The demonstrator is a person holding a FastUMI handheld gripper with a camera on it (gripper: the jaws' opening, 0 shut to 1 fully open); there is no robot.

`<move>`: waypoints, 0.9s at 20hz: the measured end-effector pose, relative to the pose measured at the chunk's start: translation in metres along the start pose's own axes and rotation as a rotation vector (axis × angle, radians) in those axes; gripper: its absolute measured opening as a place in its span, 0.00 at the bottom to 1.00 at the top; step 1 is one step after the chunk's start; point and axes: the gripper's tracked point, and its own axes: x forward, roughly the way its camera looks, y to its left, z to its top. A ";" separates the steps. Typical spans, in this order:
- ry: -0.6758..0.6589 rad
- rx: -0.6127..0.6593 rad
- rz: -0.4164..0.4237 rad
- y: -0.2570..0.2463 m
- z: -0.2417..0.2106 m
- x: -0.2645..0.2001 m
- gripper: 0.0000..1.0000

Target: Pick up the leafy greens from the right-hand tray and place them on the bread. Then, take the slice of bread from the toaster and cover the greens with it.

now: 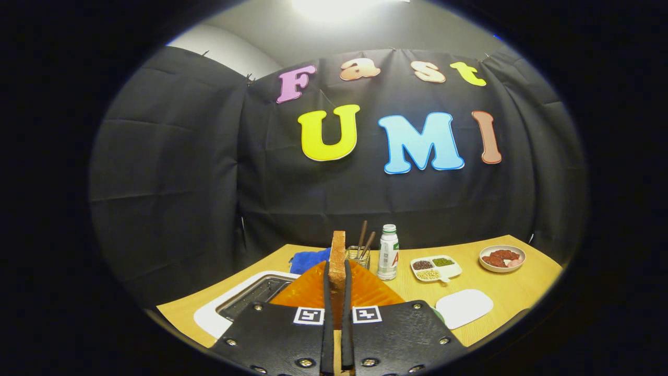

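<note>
One slice held: my hand-held gripper has both fingers pressed flat against the slice of bread, which stands upright on edge between them, its top poking up past the fingertips.
Below the slice: I see an orange ribbed plate just ahead of the fingers; what lies on it under the gripper I cannot tell.
Toaster: the white toaster with its dark slot sits beside the plate, on the wooden counter.
Blue cloth: a blue cloth lies beyond the plate.
Behind the bread: a glass holder with brown sticks, touching nothing I can make out.
Bottle: a white bottle with a green cap stands upright beside the holder.
Further off: a divided dish of beans, then a bowl of reddish food.
Near the gripper: a plain white tray.
</note>
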 end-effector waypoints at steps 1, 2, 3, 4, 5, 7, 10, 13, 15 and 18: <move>0.004 0.003 -0.002 -0.008 -0.004 0.000 0.06; 0.009 0.005 -0.009 -0.015 -0.009 0.001 0.06; 0.015 0.009 -0.011 -0.021 -0.014 0.002 0.06; 0.023 0.011 -0.020 -0.028 -0.020 0.002 0.06; 0.033 0.010 -0.025 -0.032 -0.025 0.003 0.06; 0.053 0.009 -0.036 -0.040 -0.034 0.004 0.06; 0.073 0.010 -0.040 -0.047 -0.047 0.004 0.06; 0.085 0.011 -0.032 -0.051 -0.063 0.008 0.06; 0.122 0.043 -0.005 -0.051 -0.080 0.012 0.05; 0.152 0.083 0.014 -0.054 -0.093 0.017 0.05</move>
